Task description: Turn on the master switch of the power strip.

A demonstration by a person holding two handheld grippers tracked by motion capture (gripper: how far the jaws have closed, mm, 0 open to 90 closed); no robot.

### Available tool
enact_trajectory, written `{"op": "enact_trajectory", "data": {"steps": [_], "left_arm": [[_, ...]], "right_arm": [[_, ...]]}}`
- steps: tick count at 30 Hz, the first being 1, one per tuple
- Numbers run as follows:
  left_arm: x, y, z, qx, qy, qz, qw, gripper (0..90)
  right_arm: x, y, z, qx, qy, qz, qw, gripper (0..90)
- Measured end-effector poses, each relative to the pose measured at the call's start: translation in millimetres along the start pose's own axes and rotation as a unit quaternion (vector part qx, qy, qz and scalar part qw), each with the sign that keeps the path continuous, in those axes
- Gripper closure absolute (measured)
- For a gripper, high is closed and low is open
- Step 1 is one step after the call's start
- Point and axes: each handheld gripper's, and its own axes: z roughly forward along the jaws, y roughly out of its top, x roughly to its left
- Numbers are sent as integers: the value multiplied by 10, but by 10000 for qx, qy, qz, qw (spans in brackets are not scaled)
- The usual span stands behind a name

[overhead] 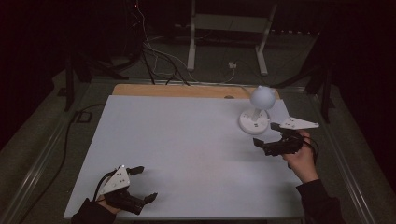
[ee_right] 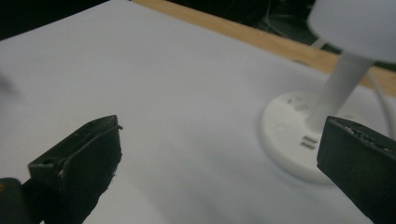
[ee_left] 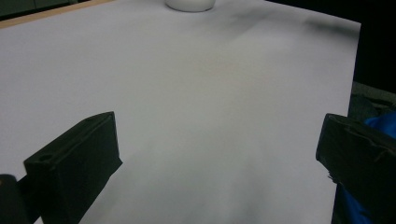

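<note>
A small white desk lamp (overhead: 256, 112) with a round base and a globe head stands at the far right of the white tabletop (overhead: 187, 149). My right gripper (overhead: 267, 134) hovers open just in front of the lamp's base, jaws wide apart and holding nothing. In the right gripper view the lamp's base (ee_right: 292, 135) and stem lie close ahead, between the jaws and toward the right one. My left gripper (overhead: 144, 184) rests open near the table's front left edge. In the left gripper view the lamp's base (ee_left: 189, 4) sits far off at the top edge.
A wooden strip (overhead: 187, 91) runs along the table's far edge. A white cable (overhead: 219, 80) leads from the lamp toward the floor behind, where a white stand (overhead: 229, 32) and several dark cables lie. Dark floor surrounds the table.
</note>
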Motion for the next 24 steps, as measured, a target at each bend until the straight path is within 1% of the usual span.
{"op": "enact_trajectory", "data": {"steps": [2, 3, 4, 6, 8, 9, 10, 11, 12, 13, 14, 15, 17, 20, 22, 24], "left_arm": [[-2, -1, -1, 1, 5, -7, 10000, 1], [-2, -1, -1, 4, 6, -7, 10000, 1], [-2, -2, -1, 10, 5, -5, 10000, 1], [-1, -1, 1, 8, 2, -3, 10000, 1], [-1, -3, 3, 12, 1, -4, 10000, 1], [-2, -3, 5, 13, 1, -4, 10000, 1], [-2, -3, 4, 17, -4, 2, 10000, 1], [-2, -2, 2, 12, -3, 3, 10000, 1], [-2, -2, 1, 10, -6, -3, 10000, 1], [-2, -3, 1, 9, -6, -3, 10000, 1], [-3, -4, 3, 10, -5, -5, 10000, 1], [-3, -5, 4, 7, -6, -3, 10000, 1], [-2, -3, 5, 5, -12, -1, 10000, 1], [-2, -5, 6, 8, -14, -7, 10000, 1], [-2, -5, 7, 14, -15, -14, 10000, 1], [0, -5, 8, 4, -15, -22, 10000, 1]], "right_arm": [[-28, 3, 10, -21, 21, 20, 10000, 0], [-78, 19, 27, 12, -13, -39, 10000, 0], [-78, 19, 27, 12, -13, -39, 10000, 0], [-109, 29, 41, -2, -165, -179, 9997, 0], [-144, 38, 51, -53, -305, -269, 9992, 0], [-166, 42, 56, -96, -317, -282, 9991, 0], [-219, 50, 62, -182, -305, -199, 9992, 0], [-219, 50, 62, -182, -305, -199, 9992, 0], [-269, 54, 67, -288, -337, -231, 9988, 0], [-287, 56, 67, -304, -376, -217, 9986, 0], [-313, 57, 74, -308, -299, -171, 9989, 0], [-313, 57, 74, -308, -299, -171, 9989, 0], [-348, 52, 90, -352, -419, -176, 9983, 0], [-409, 50, 135, -265, -496, -174, 9983, 0], [-461, 50, 176, -121, -467, -152, 9987, 0], [-517, 42, 220, 1, -380, -82, 9992, 0]]}}
